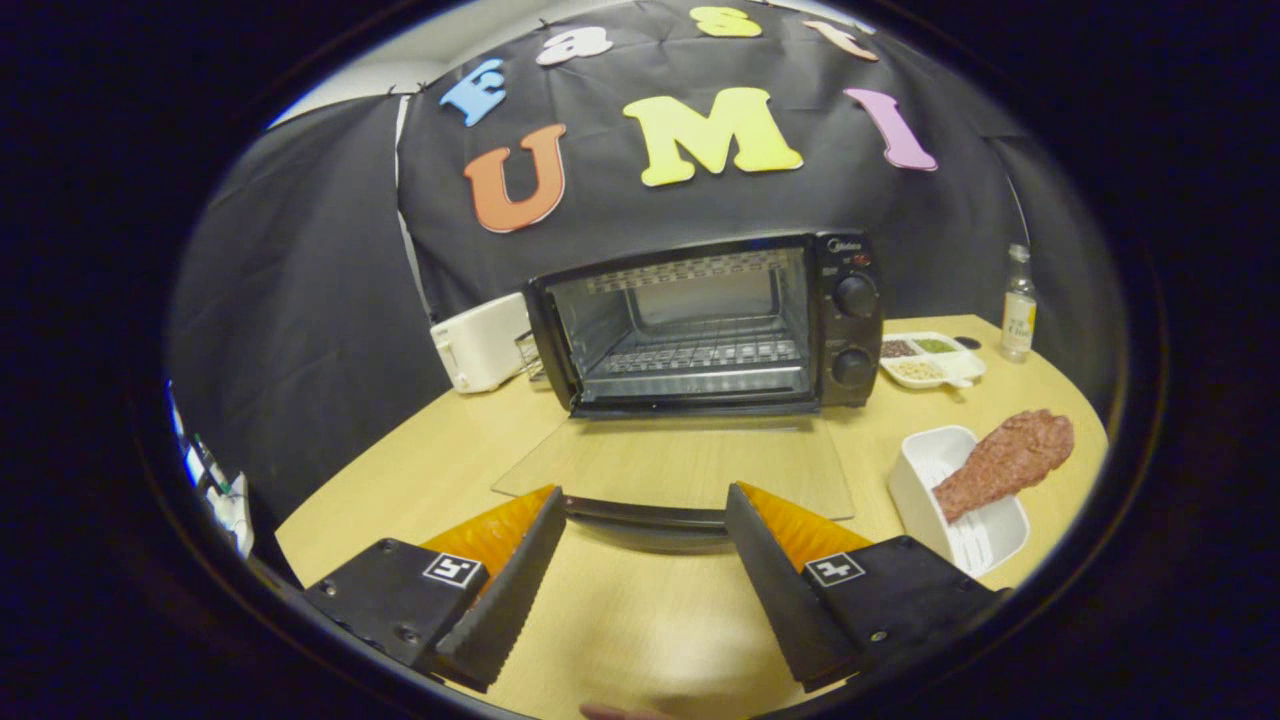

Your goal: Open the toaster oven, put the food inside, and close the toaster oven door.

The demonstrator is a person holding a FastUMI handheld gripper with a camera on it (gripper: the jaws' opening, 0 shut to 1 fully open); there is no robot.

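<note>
Door down, food waiting beside the tongs

The black toaster oven (700, 325) is standing open beyond the spread, empty tongs (645, 520); the brown drumstick-shaped food (1005, 462) is lying right of them across a white tray (915, 475), pointing away rightward.

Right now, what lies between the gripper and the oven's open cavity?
In the gripper view, the lowered glass door lies flat between the open gripper and the toaster oven, its handle between the fingertips.

Gripper (645, 515) held low and level, its 2 black serrated fingers (505, 590) spread wide apart, tips just short of the oven door handle (645, 515), gripping nothing
</note>
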